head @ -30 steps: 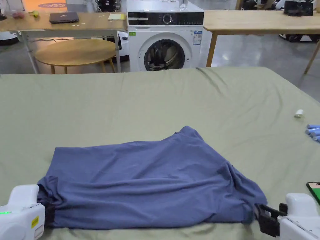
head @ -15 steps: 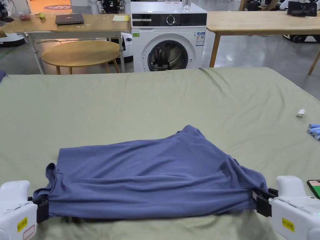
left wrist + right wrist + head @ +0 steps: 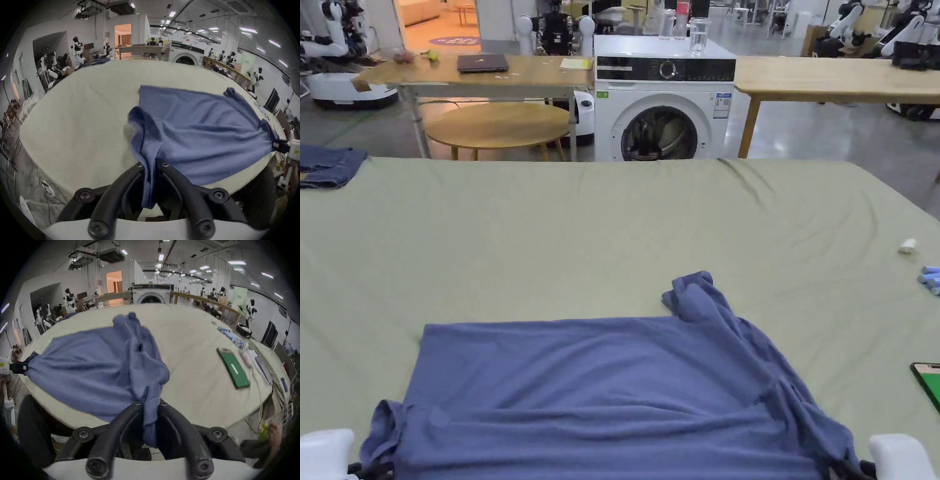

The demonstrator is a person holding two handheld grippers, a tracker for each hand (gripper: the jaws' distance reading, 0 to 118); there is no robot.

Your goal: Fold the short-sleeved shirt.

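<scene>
Since half a second ago I have drawn both corners back toward me, so the blue short-sleeved shirt [image 3: 612, 387] now lies flatter and more stretched on the bench [image 3: 612, 219], and its far right sleeve has bunched into a little knot. My left tongs [image 3: 150, 164] are closed on the near-left corner, with a rope of cloth running down between the two black jaws; in the head view their white body [image 3: 325, 453] sits at the bottom left edge. My right tongs [image 3: 149, 404] are likewise clamped on the near-right corner, gathered fabric hanging through the jaws, and their white body [image 3: 897, 456] shows at the bottom right. As I judge it, this step is spreading the garment before the first fold, so I should keep even tension between the two sides, drag low over the surface, and set the hem down straight without letting either corner slip. The left sleeve curls in a loose flap beside my left jaws and will want smoothing. The shirt is a thin, soft knit that drapes and creases in long shallow ridges; the olive cover of the bench is matte, lightly wrinkled cloth. To the right lie a smartphone [image 3: 233, 368] with a green screen and, farther off, some blue tubes [image 3: 930, 276].
</scene>
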